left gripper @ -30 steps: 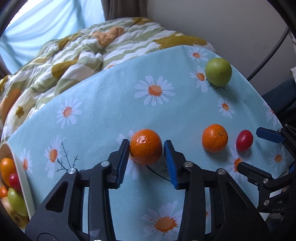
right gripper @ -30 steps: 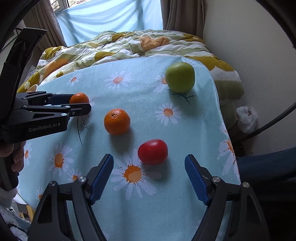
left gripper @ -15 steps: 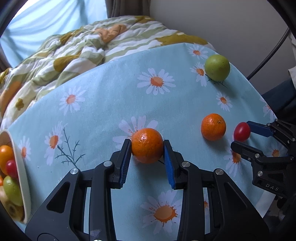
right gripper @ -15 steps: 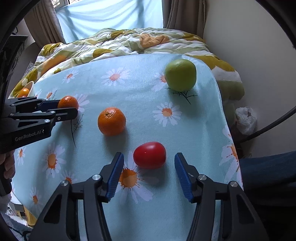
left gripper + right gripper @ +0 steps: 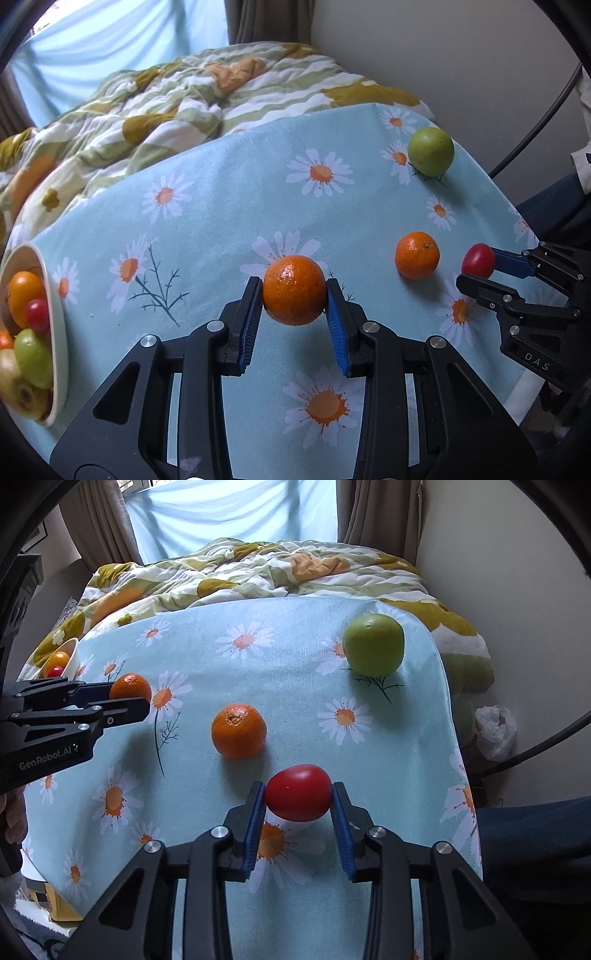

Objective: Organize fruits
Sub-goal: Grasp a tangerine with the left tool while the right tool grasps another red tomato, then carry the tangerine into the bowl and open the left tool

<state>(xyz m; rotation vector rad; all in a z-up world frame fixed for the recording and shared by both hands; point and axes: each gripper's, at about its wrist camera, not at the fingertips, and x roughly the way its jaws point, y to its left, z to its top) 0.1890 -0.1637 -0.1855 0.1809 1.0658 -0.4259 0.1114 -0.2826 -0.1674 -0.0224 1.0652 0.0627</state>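
My left gripper (image 5: 294, 295) is shut on an orange mandarin (image 5: 294, 290) and holds it just above the daisy tablecloth; it also shows in the right wrist view (image 5: 130, 688). My right gripper (image 5: 298, 794) is shut on a red tomato (image 5: 298, 792), which also shows in the left wrist view (image 5: 478, 260). A second mandarin (image 5: 238, 730) lies loose on the cloth between the two grippers. A green apple (image 5: 373, 644) sits at the far right. A cream bowl (image 5: 59, 332) with several fruits stands at the left edge.
A rumpled green and yellow quilt (image 5: 258, 572) lies beyond the far edge of the cloth. The table's right edge (image 5: 458, 738) drops off beside a wall, with a white plastic bag (image 5: 495, 731) and a black cable below.
My left gripper closed on the mandarin and lifted it slightly. My right gripper moved forward around the tomato and closed on it.
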